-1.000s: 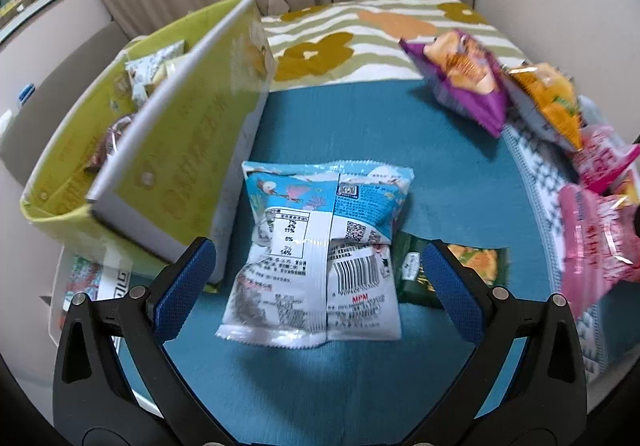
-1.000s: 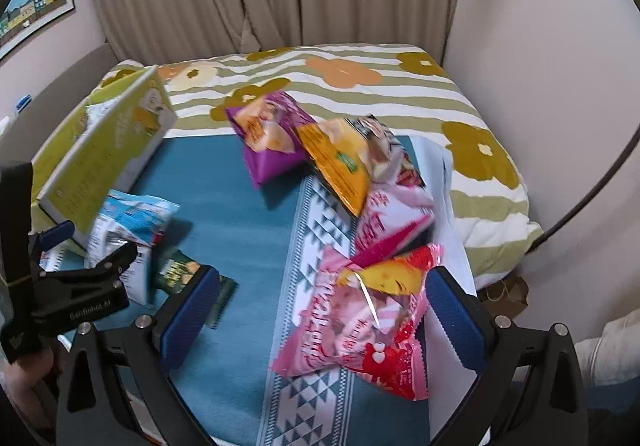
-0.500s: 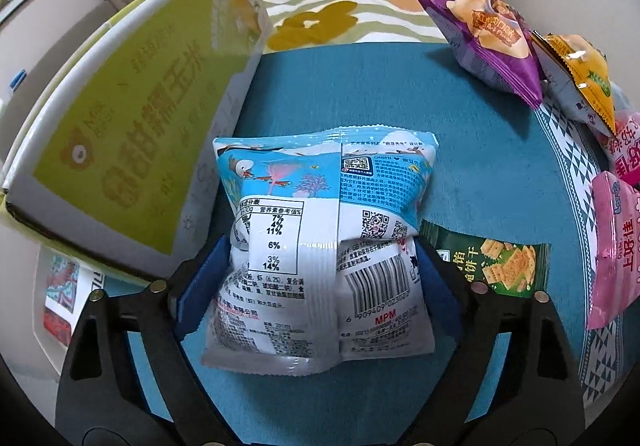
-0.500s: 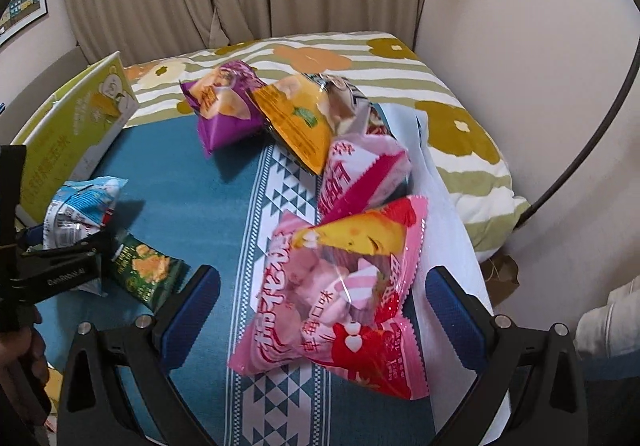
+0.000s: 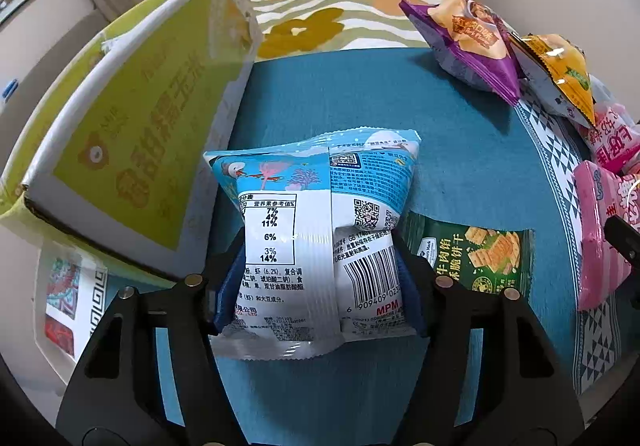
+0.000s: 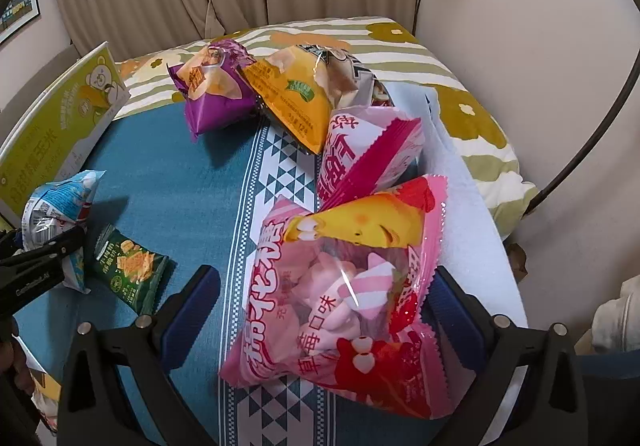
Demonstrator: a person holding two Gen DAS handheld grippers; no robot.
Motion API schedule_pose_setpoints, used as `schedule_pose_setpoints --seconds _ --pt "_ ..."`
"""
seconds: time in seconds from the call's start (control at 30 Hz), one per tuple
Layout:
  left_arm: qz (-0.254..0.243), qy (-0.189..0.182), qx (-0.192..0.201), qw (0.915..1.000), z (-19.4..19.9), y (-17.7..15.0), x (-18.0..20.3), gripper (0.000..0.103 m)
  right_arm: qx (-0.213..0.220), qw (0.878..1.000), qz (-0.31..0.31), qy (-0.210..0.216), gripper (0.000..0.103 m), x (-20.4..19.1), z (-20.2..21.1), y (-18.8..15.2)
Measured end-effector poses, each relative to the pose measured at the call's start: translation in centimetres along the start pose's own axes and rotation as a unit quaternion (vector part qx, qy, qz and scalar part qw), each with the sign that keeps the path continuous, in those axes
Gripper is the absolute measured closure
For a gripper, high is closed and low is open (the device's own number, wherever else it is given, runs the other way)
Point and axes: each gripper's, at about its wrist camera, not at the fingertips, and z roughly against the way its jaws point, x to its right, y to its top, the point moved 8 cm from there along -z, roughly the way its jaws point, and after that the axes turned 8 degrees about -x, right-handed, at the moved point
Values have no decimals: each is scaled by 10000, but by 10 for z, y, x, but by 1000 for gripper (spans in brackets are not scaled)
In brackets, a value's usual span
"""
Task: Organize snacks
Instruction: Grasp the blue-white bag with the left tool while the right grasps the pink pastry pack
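Observation:
My left gripper is shut on the blue and white snack bag, squeezing its lower half; the bag also shows in the right wrist view. A small green cracker packet lies just right of it on the blue cloth. The yellow-green box stands at the left with its flap raised. My right gripper is open, with its fingers on either side of the pink marshmallow bag.
A purple bag, an orange bag and another pink bag lie in a row at the far right. A flowered striped bedspread lies behind. The wall is close on the right.
My left gripper moved onto the blue and white bag and shut on it. My right gripper moved forward so the pink marshmallow bag now lies between its open fingers.

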Motion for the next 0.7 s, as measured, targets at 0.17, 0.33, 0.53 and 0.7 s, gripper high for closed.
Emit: schedule_pose_setpoints --seconds 0.17,0.33,0.53,0.7 --pt "-47 -21 -23 10000 5 -4 2 42 -106 9999 84 -23 20 -1 -3 -2" --pt "-5 -80 -46 10000 9 -5 0 43 -235 9997 62 31 31 1 -3 -4" --pt "30 -153 1 9999 20 -7 1 43 -173 9997 126 94 34 -4 9 -6" --pt "-4 -266 158 9995 45 -5 5 43 -30 9996 199 210 36 -11 31 -2"
